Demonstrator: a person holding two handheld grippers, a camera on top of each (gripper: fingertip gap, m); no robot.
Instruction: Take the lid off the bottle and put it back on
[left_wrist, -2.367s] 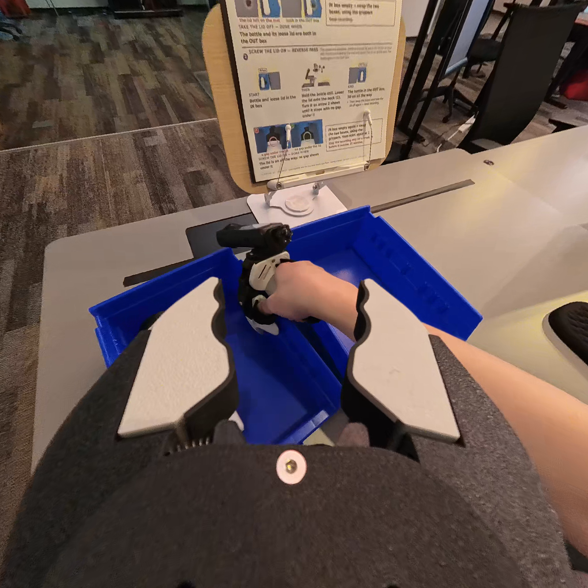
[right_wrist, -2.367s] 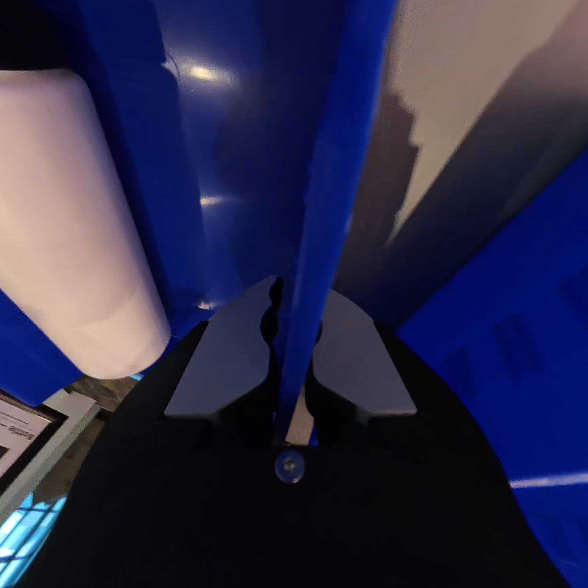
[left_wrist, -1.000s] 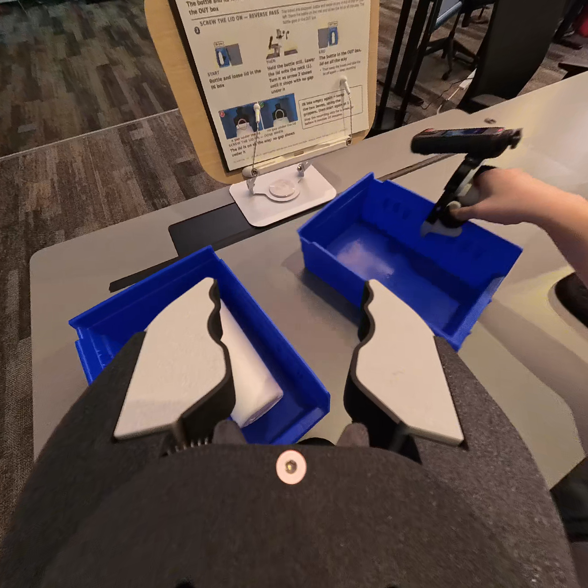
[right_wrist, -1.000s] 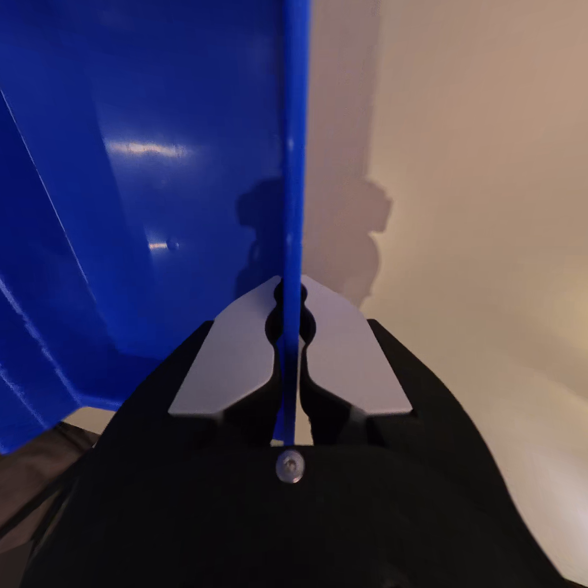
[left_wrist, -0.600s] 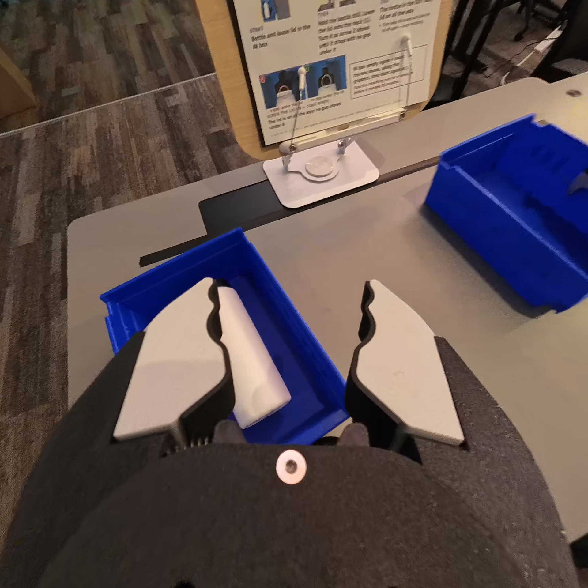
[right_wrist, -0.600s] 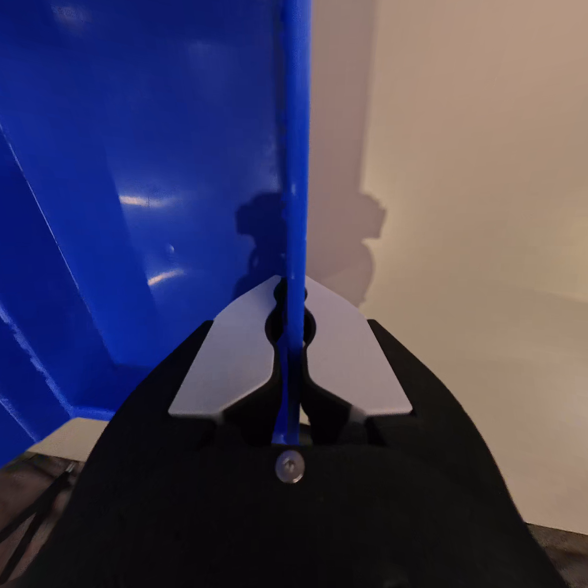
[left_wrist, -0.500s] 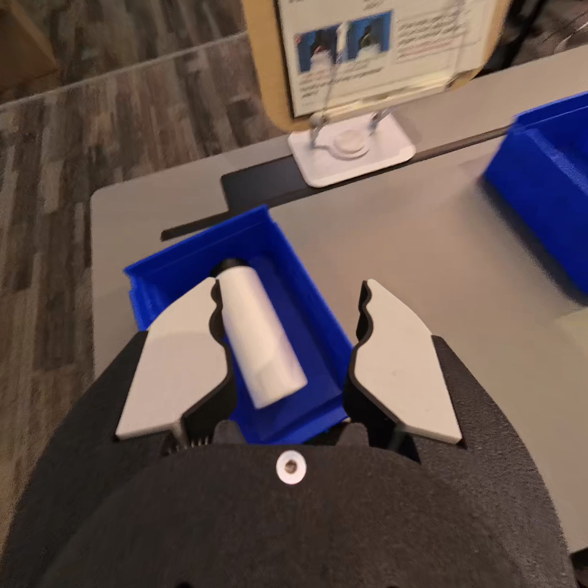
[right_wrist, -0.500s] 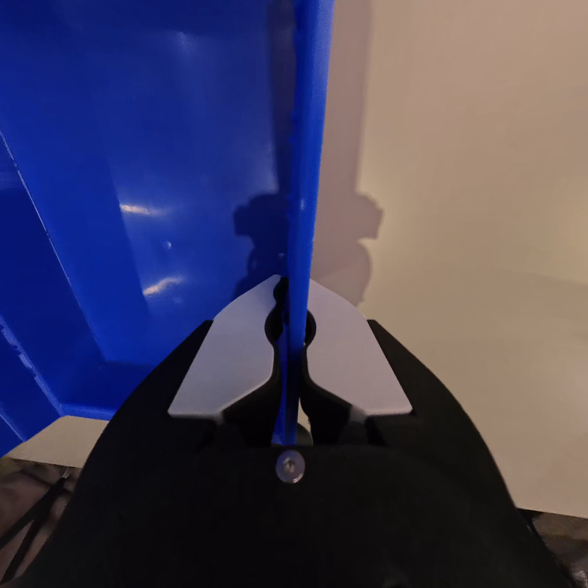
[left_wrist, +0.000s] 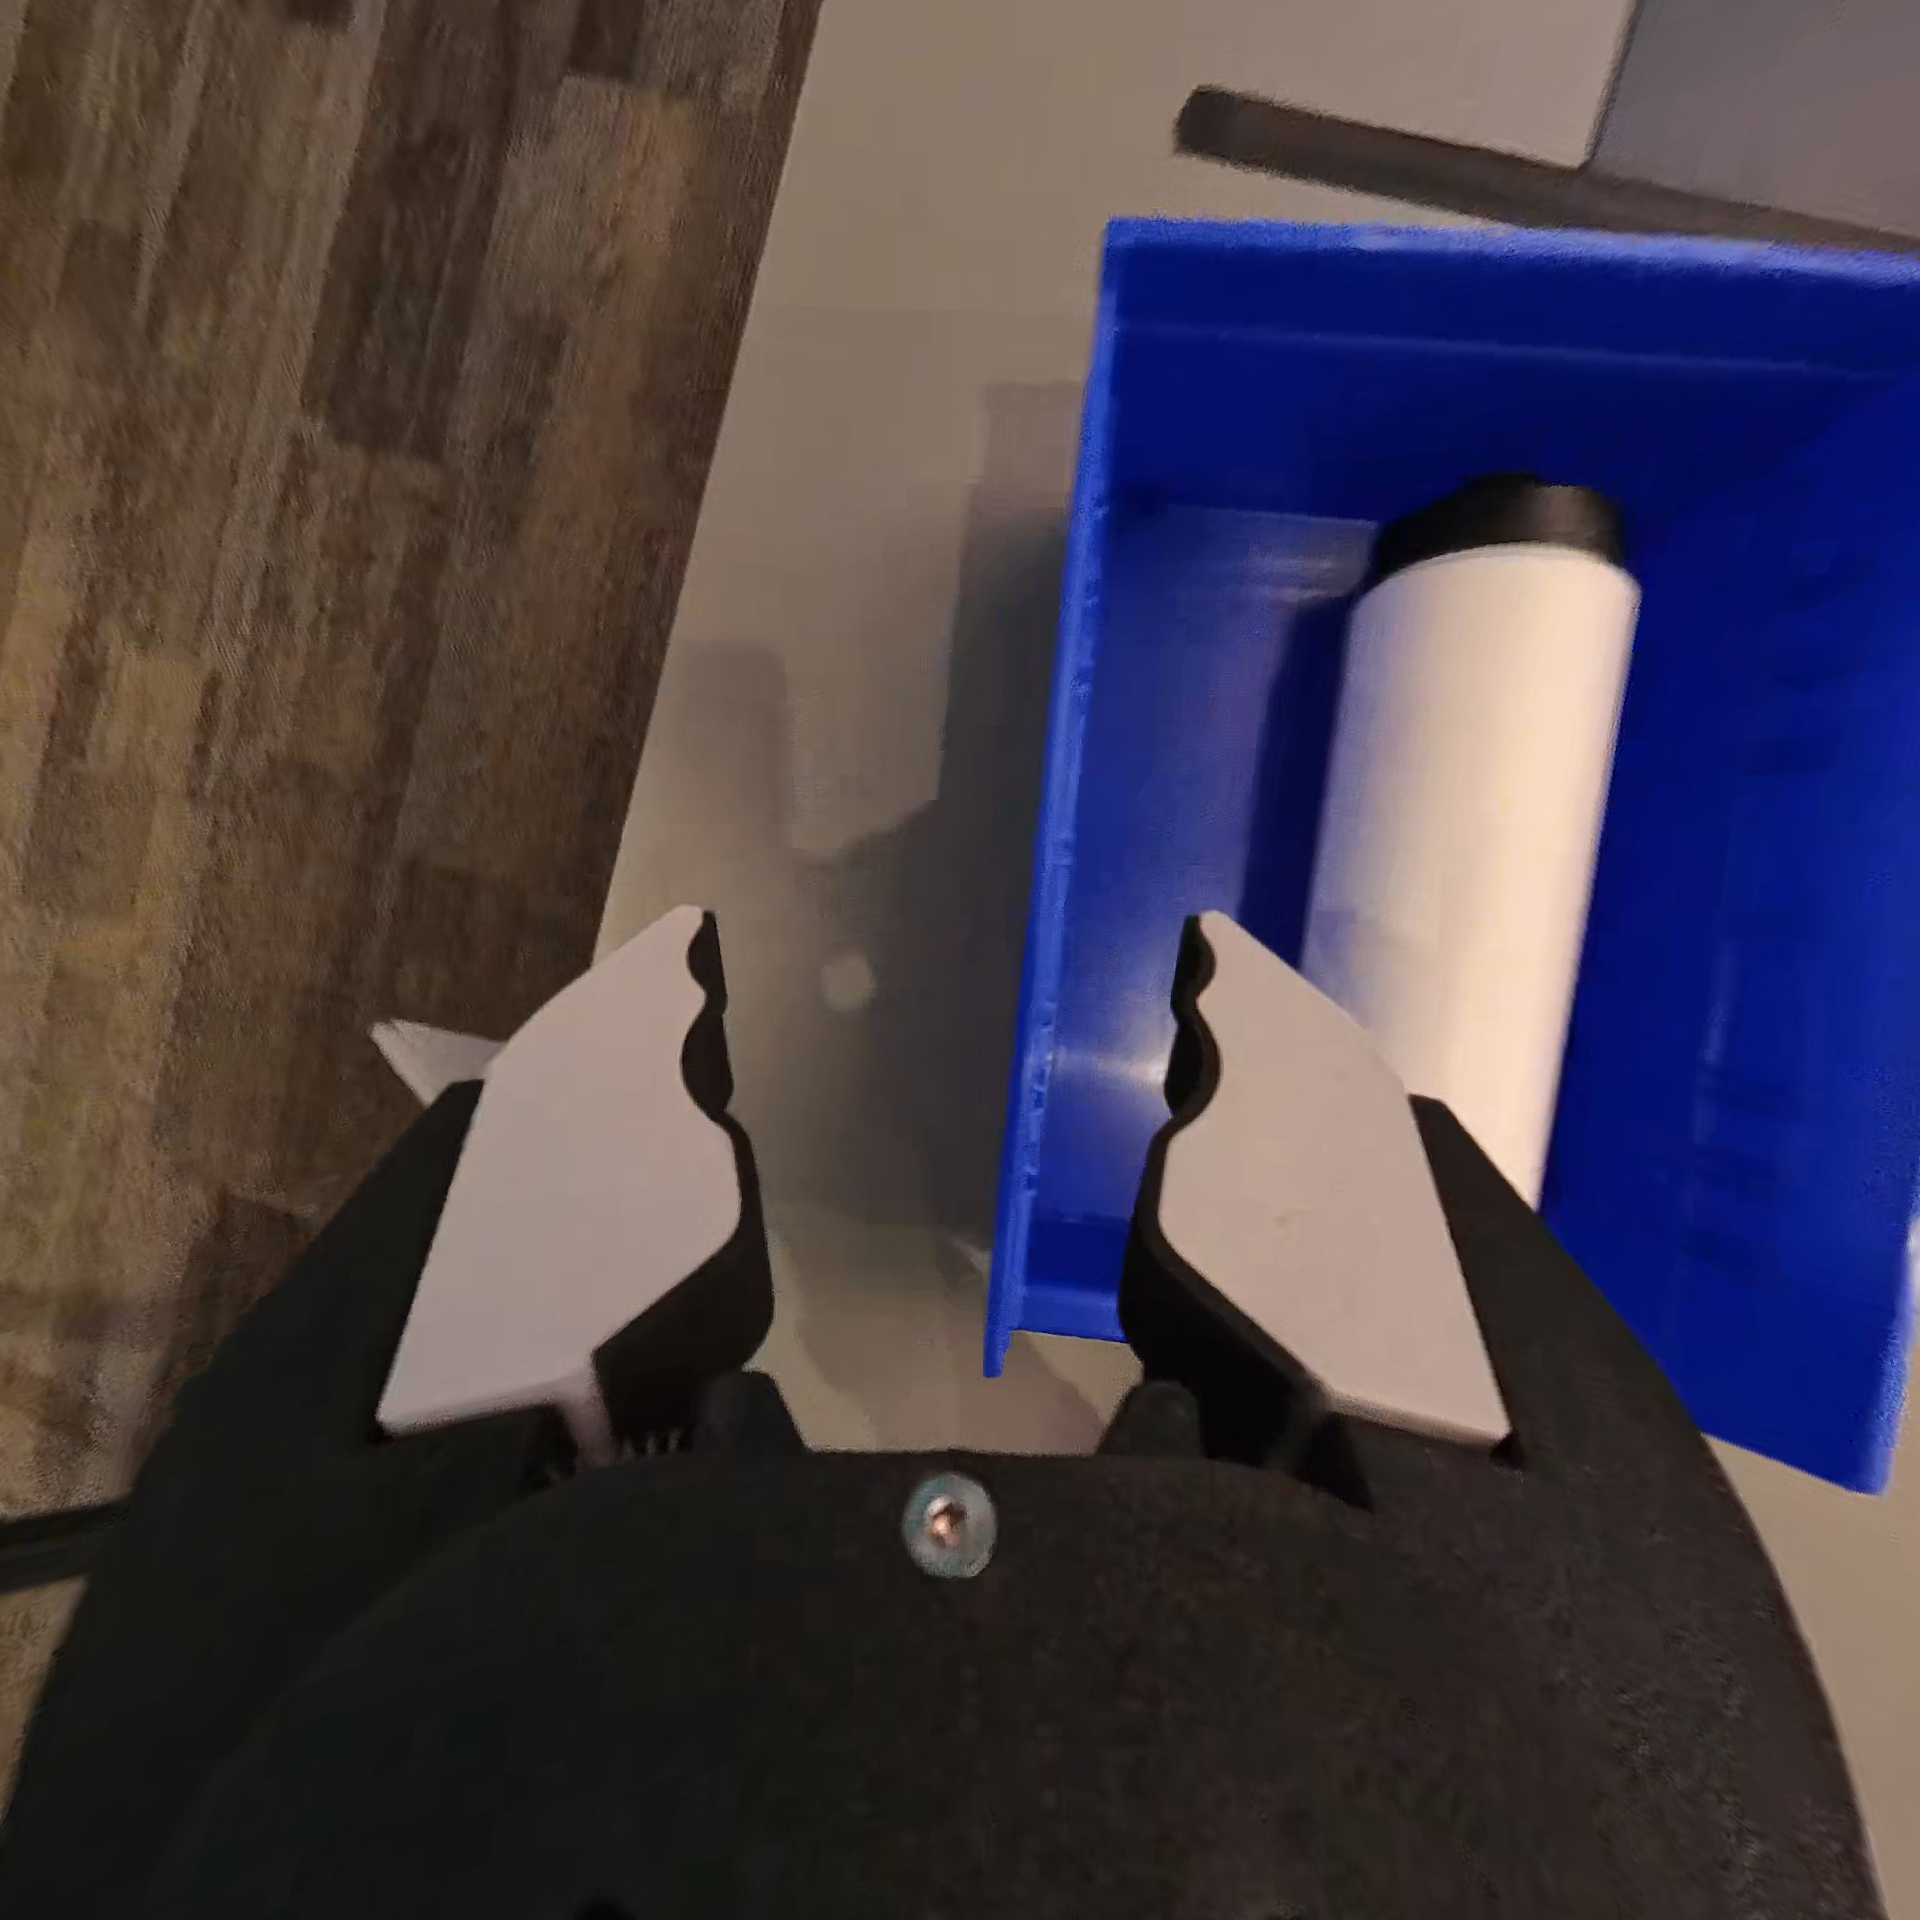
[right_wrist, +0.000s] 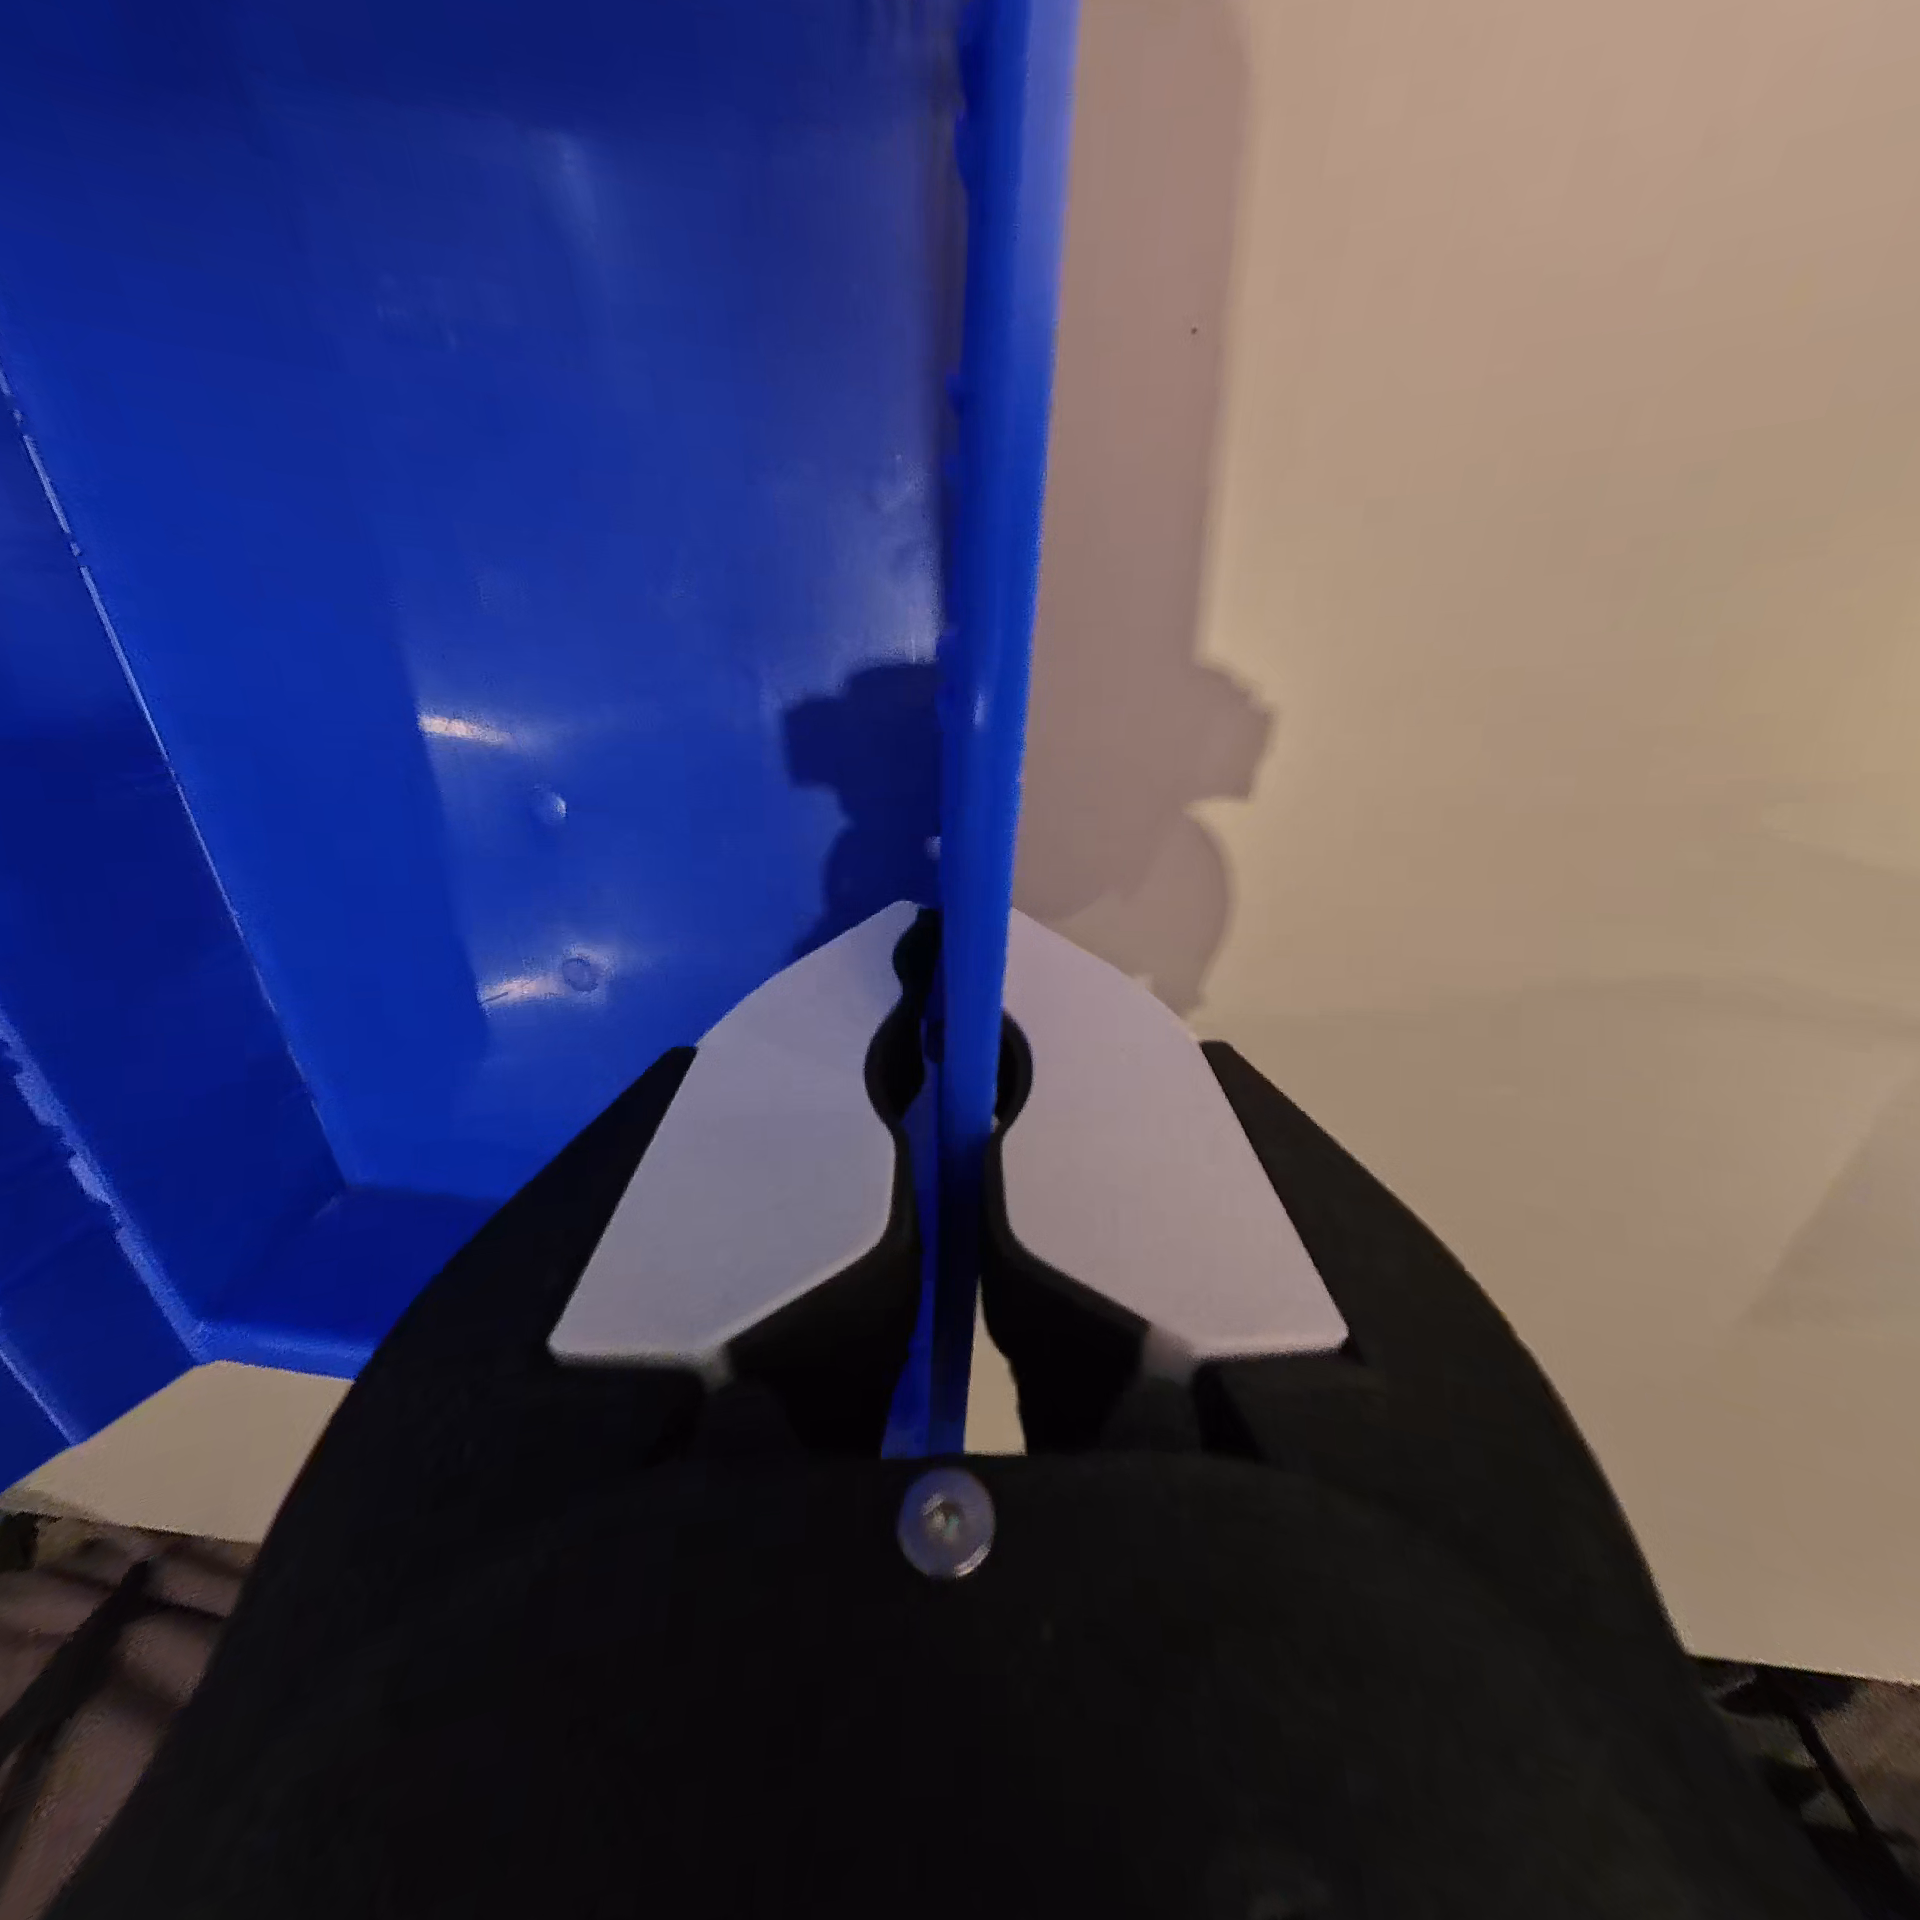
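1. Wood-pattern floor (left_wrist: 260, 520) runs down the left of the left wrist view, and the grey table (left_wrist: 883, 312) ends there; that edge is close to the left tongs, so there's little spare room on that side.
2. Big change: moments ago the left view looked out over both bins and the sign stand; now it has swung down and sits right over one blue bin (left_wrist: 1766, 935), with its near corner poking between the fingers.
3. Over on the right, the second blue bin (right_wrist: 468, 520) is empty as far as this view reaches and stays clamped by its side wall, just as a moment back; the cream tabletop (right_wrist: 1558, 727) to its right is bare, with plenty of space.
4. Right tongs (right_wrist: 961, 935): closed on that thin wall, so this hand looks busy until it lets go.
5. Left tongs (left_wrist: 951, 935): jaws wide apart, gripping nothing.
6. White bottle (left_wrist: 1455, 831) lies on its side in the left bin, near the middle.
7. Black lid (left_wrist: 1496, 514) appears screwed on, pointing away, close to the far wall.
8. My read: unscrewing hasn't started; the bins have just been separated.
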